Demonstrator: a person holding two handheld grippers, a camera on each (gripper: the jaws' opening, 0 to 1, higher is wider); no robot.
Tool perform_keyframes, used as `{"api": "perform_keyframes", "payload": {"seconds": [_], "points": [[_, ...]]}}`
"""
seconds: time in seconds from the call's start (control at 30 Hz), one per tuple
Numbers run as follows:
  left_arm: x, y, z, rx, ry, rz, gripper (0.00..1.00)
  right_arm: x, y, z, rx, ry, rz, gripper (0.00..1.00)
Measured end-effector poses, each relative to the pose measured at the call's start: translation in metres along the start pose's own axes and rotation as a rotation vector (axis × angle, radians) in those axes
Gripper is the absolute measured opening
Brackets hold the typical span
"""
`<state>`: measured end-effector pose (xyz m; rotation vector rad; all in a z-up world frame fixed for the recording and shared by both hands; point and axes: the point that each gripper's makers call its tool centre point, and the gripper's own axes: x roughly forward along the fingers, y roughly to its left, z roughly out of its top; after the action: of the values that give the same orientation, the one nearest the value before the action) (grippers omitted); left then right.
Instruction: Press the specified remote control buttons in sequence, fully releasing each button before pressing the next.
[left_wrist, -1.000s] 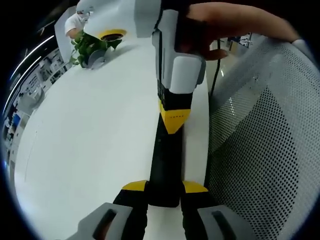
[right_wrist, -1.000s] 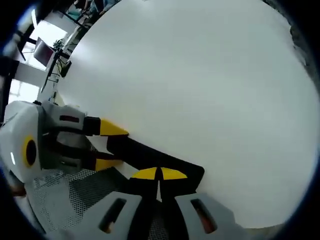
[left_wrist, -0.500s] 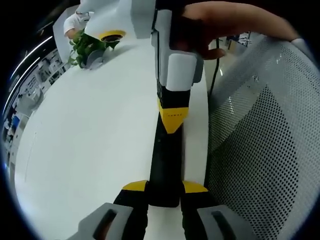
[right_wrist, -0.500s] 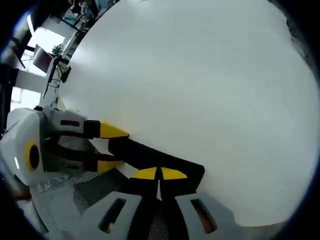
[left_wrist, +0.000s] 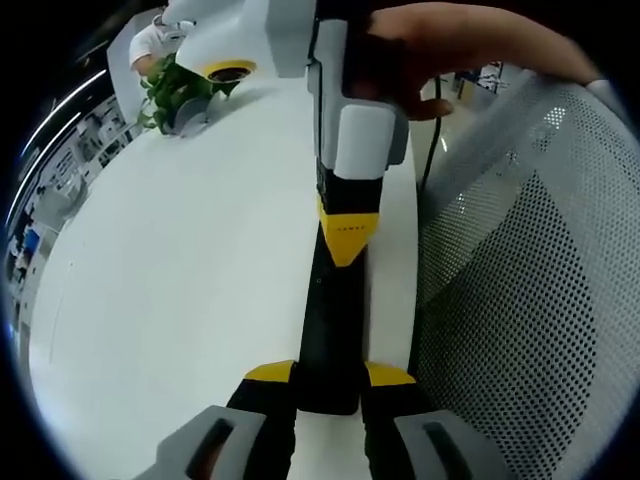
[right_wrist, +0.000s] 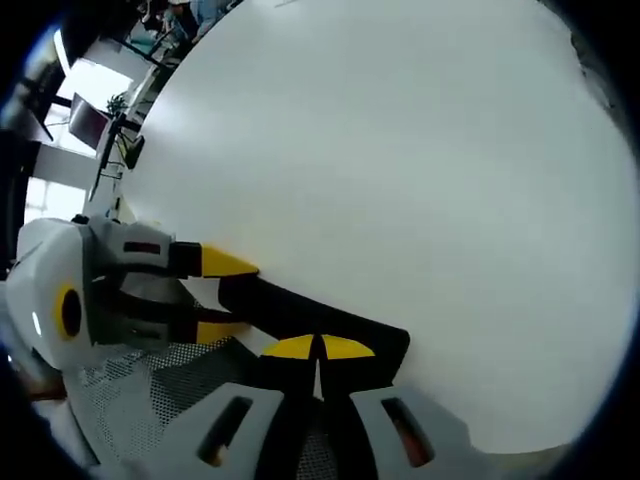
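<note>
Left gripper view: potted plant (left_wrist: 178, 95) beyond remote (left_wrist: 330, 330)

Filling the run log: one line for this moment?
left gripper: shut on remote | right gripper: shut, tips on remote | table

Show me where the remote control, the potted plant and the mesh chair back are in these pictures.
remote control (left_wrist: 328, 330), left gripper view, on its black body between the two tools.
potted plant (left_wrist: 178, 95), left gripper view, on its green leaves at the table's far end.
mesh chair back (left_wrist: 520, 290), left gripper view, on the perforated white mesh.
</note>
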<state>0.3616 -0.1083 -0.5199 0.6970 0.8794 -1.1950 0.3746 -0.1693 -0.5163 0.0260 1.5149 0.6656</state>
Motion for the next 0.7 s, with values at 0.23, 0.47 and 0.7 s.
{"api": "perform_keyframes", "payload": {"seconds": [0.23,0.47,0.7], "points": [[0.000,0.000,0.000,-0.003,-0.005,0.000,0.24,-0.002,-0.002,-0.006,0.033,0.034,-0.003,0.00],[0.000,0.000,0.000,0.001,-0.013,0.001,0.24,-0.004,-0.003,-0.011,0.038,0.051,-0.016,0.00],[0.000,0.000,0.000,0.007,-0.028,-0.002,0.24,-0.005,-0.004,-0.017,0.084,0.050,0.000,0.00]]}}
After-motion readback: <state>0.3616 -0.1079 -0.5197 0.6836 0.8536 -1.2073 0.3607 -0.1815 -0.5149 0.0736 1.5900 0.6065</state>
